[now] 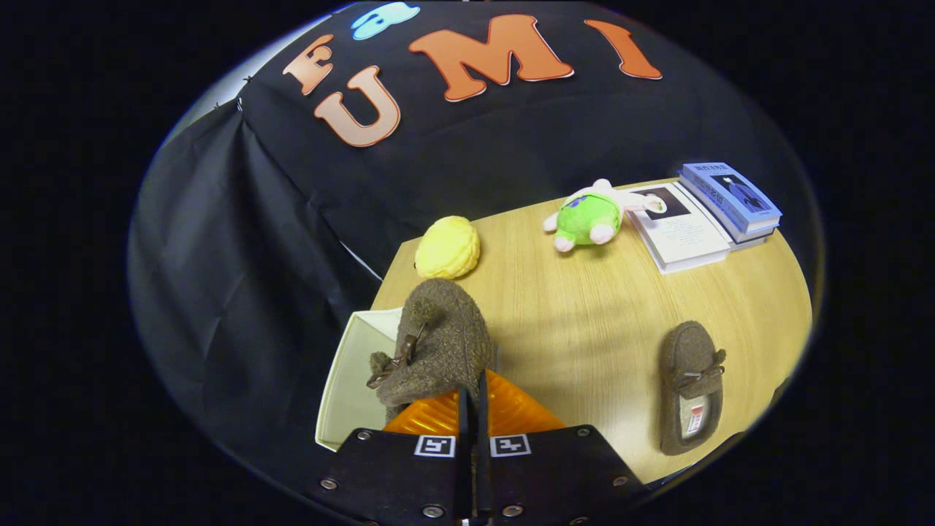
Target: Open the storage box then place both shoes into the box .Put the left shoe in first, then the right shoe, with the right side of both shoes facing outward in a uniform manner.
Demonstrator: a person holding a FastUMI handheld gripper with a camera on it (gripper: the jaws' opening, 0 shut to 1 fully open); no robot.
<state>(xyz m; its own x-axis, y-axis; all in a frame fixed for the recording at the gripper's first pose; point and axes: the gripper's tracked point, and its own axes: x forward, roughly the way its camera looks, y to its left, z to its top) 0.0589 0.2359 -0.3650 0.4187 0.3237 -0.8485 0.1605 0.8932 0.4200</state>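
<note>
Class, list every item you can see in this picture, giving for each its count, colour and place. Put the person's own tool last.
Held shoe: one, brown, pinched at its rear between the gripper's fingers, hanging over the open box.
Second shoe: one, brown, lying on the table to the right of the fingers.
Storage box: one, cream, open, at the table's near left edge, under the held shoe.
Plush ball: one, yellow, beyond the held shoe.
Plush toy: one, green and pink, beside the books.
Books: about three, blue and white, stacked at the far right corner.
Table: one, light wood.
Gripper: one, shut on the held shoe.
</note>
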